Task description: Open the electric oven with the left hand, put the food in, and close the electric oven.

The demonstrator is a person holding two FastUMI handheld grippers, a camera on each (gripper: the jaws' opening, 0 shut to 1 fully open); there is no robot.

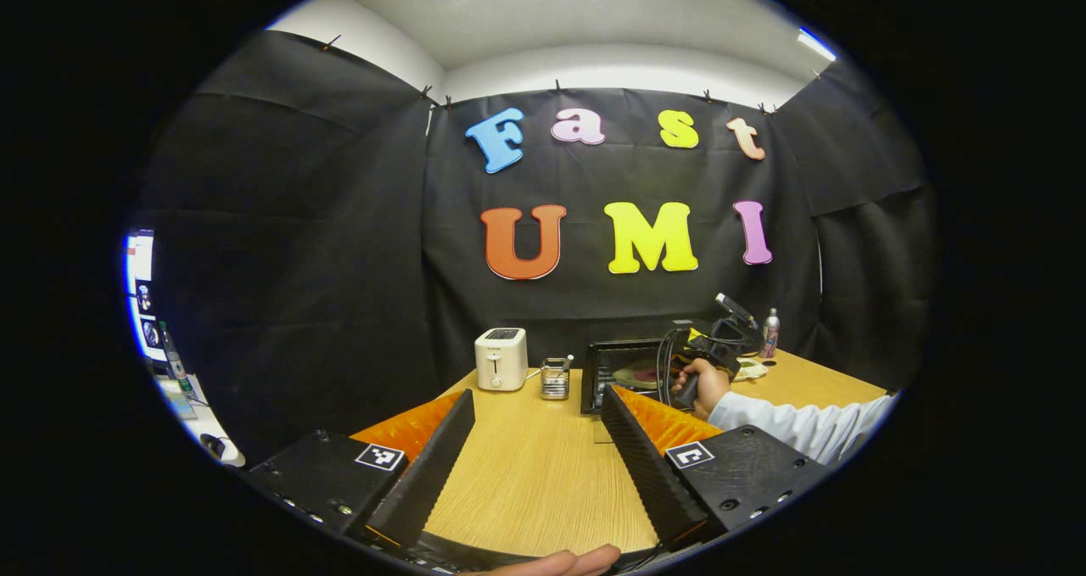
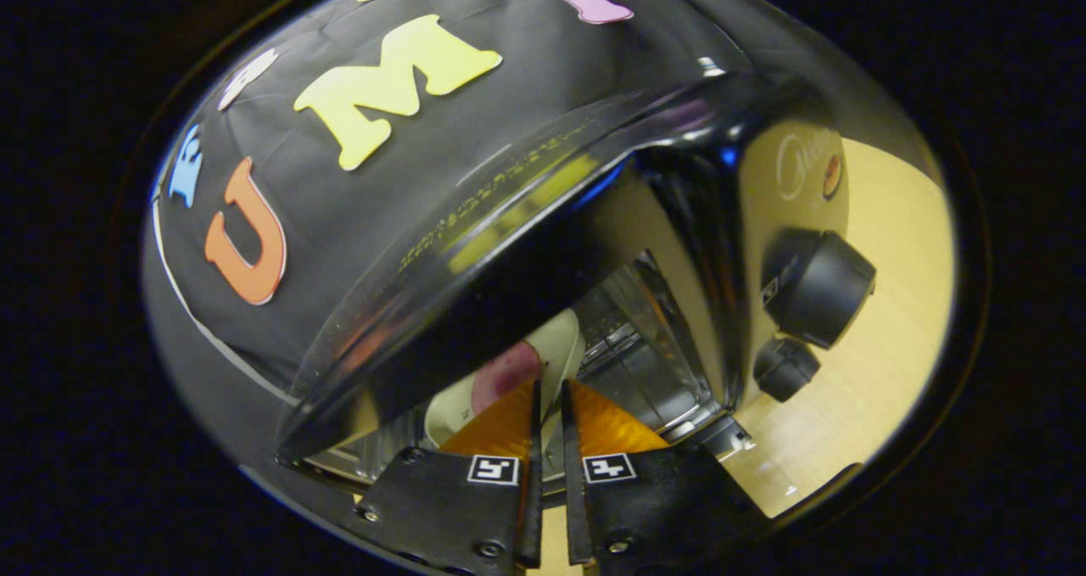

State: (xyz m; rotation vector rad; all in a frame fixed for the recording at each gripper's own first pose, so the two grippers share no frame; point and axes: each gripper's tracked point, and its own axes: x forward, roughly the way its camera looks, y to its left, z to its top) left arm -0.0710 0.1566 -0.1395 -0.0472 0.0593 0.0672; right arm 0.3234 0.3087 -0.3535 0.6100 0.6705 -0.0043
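Far across the table (image 1: 526,474), the right gripper (image 2: 549,406) reaches into the open oven (image 2: 679,220), jaws pinching a plate (image 2: 556,347); the left gripper (image 1: 534,440) gapes empty nearby.

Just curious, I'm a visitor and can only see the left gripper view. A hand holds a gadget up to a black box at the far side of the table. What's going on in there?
Observer: That box is the oven. The right gripper is at its open mouth, jaws almost together on the rim of a pale plate.
Visitor: Is anything on the plate?
Observer: Yes, a reddish piece of food. It is already under the oven's roof.
Visitor: Does the oven have controls?
Observer: Two dark ones beside the cavity: a big knob and a small knob.
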